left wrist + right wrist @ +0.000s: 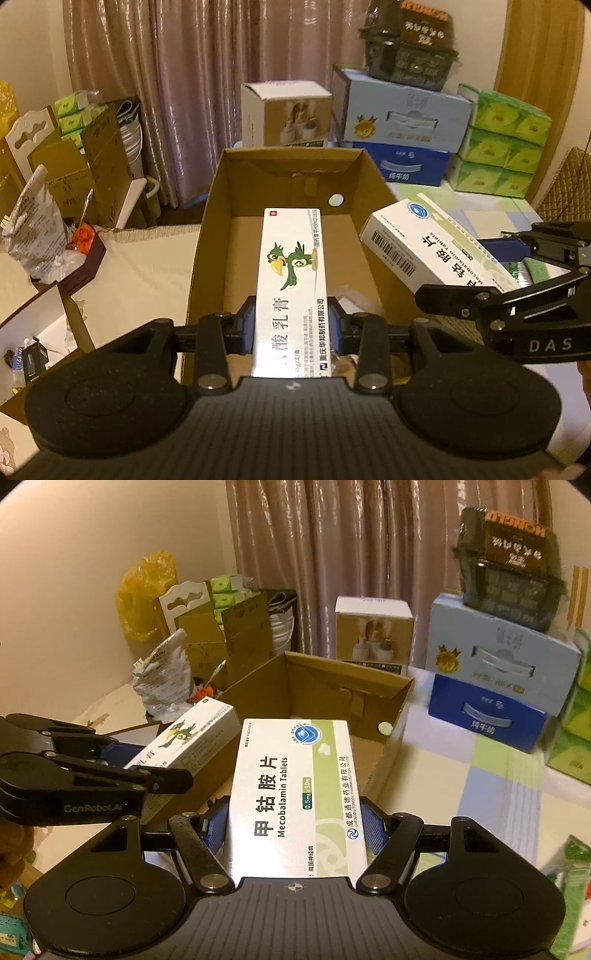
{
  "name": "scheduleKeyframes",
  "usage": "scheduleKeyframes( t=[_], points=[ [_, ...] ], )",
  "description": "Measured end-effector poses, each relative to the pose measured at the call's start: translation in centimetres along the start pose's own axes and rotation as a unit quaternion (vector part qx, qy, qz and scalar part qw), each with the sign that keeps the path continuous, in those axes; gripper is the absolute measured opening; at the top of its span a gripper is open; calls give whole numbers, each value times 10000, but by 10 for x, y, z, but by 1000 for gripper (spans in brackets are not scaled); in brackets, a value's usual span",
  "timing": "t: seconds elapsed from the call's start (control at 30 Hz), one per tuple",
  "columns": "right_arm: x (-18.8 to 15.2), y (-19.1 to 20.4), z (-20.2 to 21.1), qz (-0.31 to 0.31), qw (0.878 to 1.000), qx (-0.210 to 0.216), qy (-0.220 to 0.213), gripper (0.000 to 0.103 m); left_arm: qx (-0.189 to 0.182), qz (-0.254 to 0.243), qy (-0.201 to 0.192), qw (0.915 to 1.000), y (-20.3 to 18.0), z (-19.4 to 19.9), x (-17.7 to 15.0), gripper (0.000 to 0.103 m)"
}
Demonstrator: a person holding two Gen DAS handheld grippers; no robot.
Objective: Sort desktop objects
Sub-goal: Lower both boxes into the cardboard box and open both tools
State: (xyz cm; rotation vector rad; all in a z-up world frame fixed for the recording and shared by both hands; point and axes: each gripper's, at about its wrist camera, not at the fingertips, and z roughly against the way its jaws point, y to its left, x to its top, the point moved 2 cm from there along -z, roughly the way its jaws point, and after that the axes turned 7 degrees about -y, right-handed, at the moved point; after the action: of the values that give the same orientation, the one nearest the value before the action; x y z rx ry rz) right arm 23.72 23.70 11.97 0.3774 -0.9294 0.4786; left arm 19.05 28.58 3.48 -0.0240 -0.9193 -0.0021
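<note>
nearest in the left wrist view, a narrow ointment carton (291, 291) printed with a green parrot is pinched by its long sides between the blue pads of the left gripper (291, 325), so that it juts forward lengthwise and can be lowered end-first. it is held above the near part of an open cardboard box (207, 236), which appears to be the bin for this sorting. in the right wrist view, a wider mecobalamin tablets box (295, 797) is clamped across its width by the right gripper (295, 827), whose jaws are spread further to suit it. this box is carried just right of the ointment carton, near the cardboard box's right wall and not yet clearly over its opening. both cartons are kept apart, probably so that neither is knocked on release. inside the cardboard box, a brown floor is seen with some pale items near the front, too hidden to name. farther off, stacked tissue cartons (402, 110) and a curtain (184, 74) are seen.
</note>
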Motion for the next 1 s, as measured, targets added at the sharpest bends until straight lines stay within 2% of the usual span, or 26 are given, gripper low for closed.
scheduleKeyframes(
  t=[0.13,0.2,0.67,0.83,1.0],
  points=[
    [-2,-1,-14,-70,10000,16,53,68,54,71,35,10000,7,-11,-3,33],
    [-2,-2,-19,-96,9999,24,59,68,71,149,-22,9999,12,-11,-3,38],
    [-1,2,-26,-326,9994,96,54,68,156,198,-292,9993,18,20,-4,41],
    [4,0,-25,-507,9984,142,-203,75,239,233,-346,9988,20,30,-7,41],
    [4,-11,-7,-627,9972,105,-398,77,245,262,-390,9986,17,40,-14,43]
  ],
)
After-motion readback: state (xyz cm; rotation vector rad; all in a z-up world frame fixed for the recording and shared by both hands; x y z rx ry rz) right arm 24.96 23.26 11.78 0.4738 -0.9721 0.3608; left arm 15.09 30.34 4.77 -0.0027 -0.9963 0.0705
